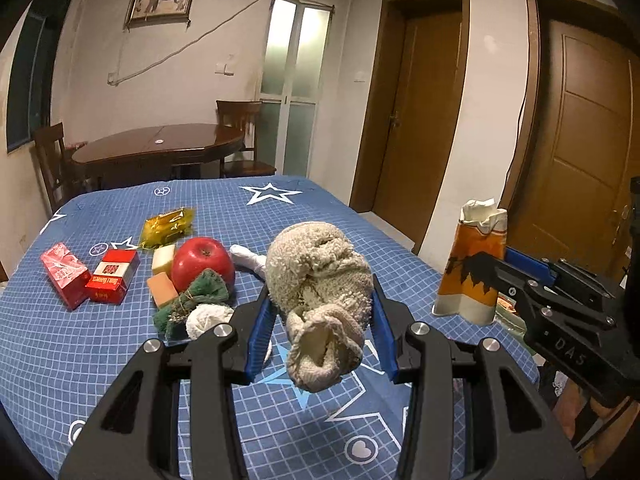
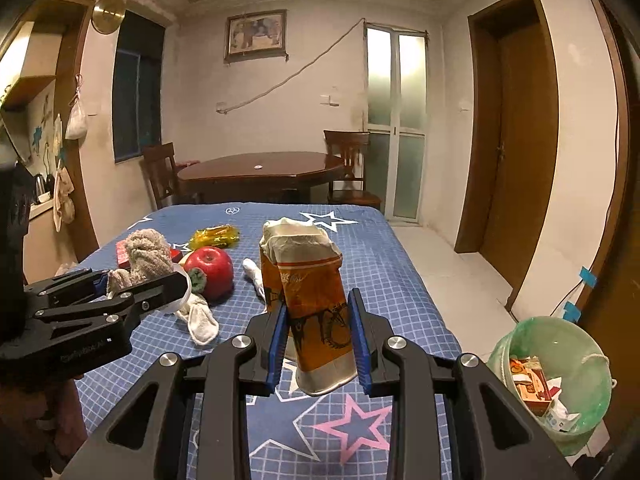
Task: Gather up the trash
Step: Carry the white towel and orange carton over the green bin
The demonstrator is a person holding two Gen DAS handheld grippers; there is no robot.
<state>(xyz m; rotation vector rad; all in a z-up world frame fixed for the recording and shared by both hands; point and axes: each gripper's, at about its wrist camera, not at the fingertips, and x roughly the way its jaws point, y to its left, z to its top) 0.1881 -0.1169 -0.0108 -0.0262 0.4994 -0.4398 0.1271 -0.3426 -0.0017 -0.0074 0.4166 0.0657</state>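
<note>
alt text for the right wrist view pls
The right gripper clamps a crushed orange paper cup above a blue star-patterned tablecloth. At left, the left gripper holds a beige sock near a red apple; a green trash bin sits on the floor, lower right.

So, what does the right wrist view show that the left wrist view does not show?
Only the right wrist view: the green bin on the floor, already holding trash.
Only the left wrist view: two red packs and cheese-like blocks.
Both: the towel in the left gripper, the crushed cup in the right gripper, the apple.
</note>
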